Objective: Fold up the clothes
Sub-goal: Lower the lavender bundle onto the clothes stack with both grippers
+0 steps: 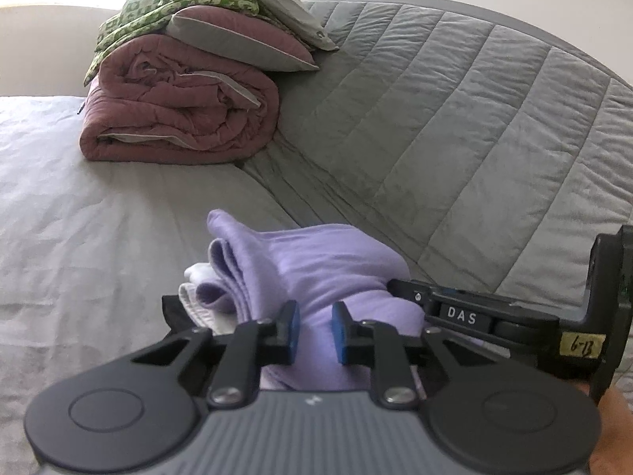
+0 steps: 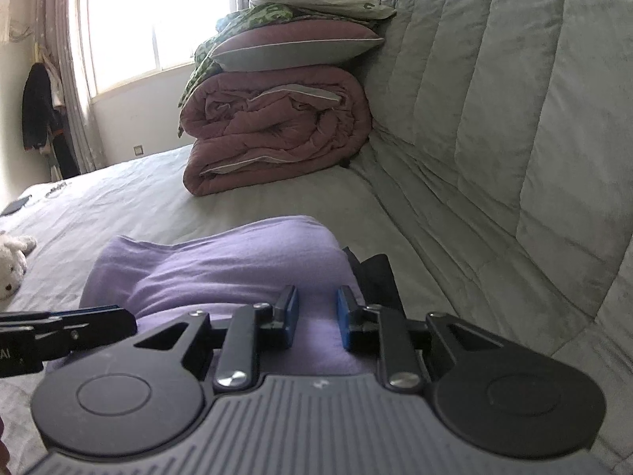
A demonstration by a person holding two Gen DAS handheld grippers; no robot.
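Left gripper point(image 1: 314, 332) is clenched on a bunched ridge of the lilac garment point(image 1: 316, 261), cloth filling the gap between its blue pads; right gripper point(image 2: 316, 322) is clamped on the same garment point(image 2: 221, 265) in the same way, on a smooth fold. Landmark: the bed point(image 2: 130, 198) with its pale grey sheet, on which the garment rests or hangs just above; contact underneath is hidden. The quilted grey cover point(image 1: 455, 126) rises behind the bed. Against it, well beyond the garment, sits a rolled maroon comforter point(image 1: 178, 118) with pillows point(image 1: 237, 35) and a green patterned cloth point(image 1: 178, 0) stacked on top. The garment is already a compact, layered bundle: several doubled edges show at its left end in the left wrist view, with a white piece point(image 1: 194, 277) tucked beside them. Judged progress: late in the fold. Likely remaining: set it flat, square the edges, release. A dark item point(image 2: 376, 273) lies just right of the bundle; whether it needs folding cannot be told. A white soft toy point(image 2: 12, 265) lies at the bed's far left.
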